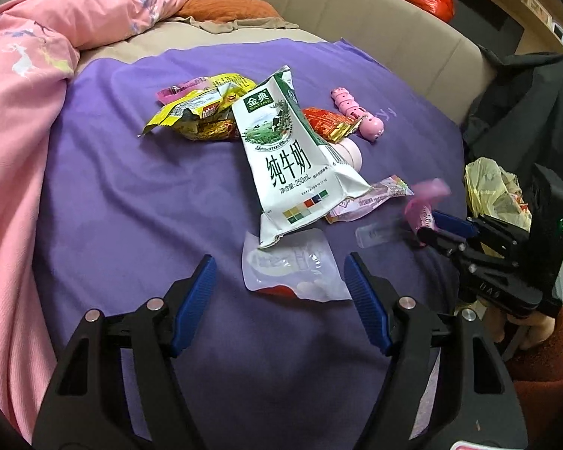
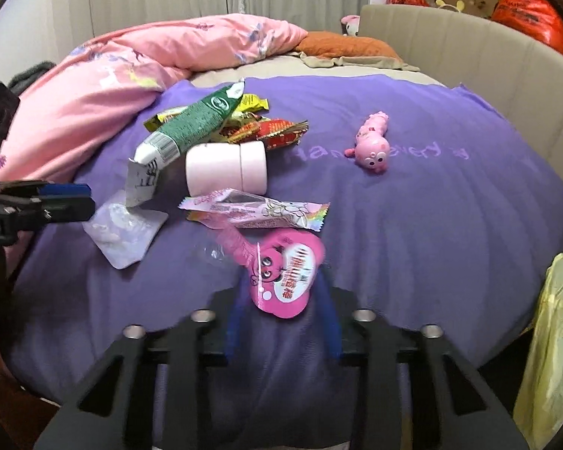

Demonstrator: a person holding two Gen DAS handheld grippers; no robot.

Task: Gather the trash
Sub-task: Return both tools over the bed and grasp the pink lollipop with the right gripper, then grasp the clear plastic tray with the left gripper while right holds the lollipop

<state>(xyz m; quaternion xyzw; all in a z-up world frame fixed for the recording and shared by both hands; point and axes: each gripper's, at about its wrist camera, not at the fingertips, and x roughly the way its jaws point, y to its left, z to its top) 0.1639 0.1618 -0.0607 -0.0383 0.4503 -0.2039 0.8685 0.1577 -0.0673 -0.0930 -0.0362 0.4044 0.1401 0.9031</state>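
Observation:
Trash lies scattered on a purple blanket (image 1: 124,195). My left gripper (image 1: 281,285) is open just above it, jaws on either side of a clear flat packet (image 1: 289,273) without touching it. A flattened white and green milk carton (image 1: 285,157) rests on the packet's far edge. My right gripper (image 2: 281,318) is shut on a pink printed packet (image 2: 285,277), its fingers blurred. In the left wrist view the right gripper (image 1: 437,230) shows at the right edge with the pink packet (image 1: 428,206) at its tips. The left gripper (image 2: 88,202) appears at the left of the right wrist view.
Yellow snack wrappers (image 1: 199,108), a red wrapper (image 2: 277,131), a pink bottle (image 2: 225,172), a long pink candy wrapper (image 2: 255,212) and a pink caterpillar toy (image 2: 371,142) lie beyond. A yellow plastic bag (image 2: 555,330) hangs at the right. A pink duvet (image 1: 18,112) is heaped on the left.

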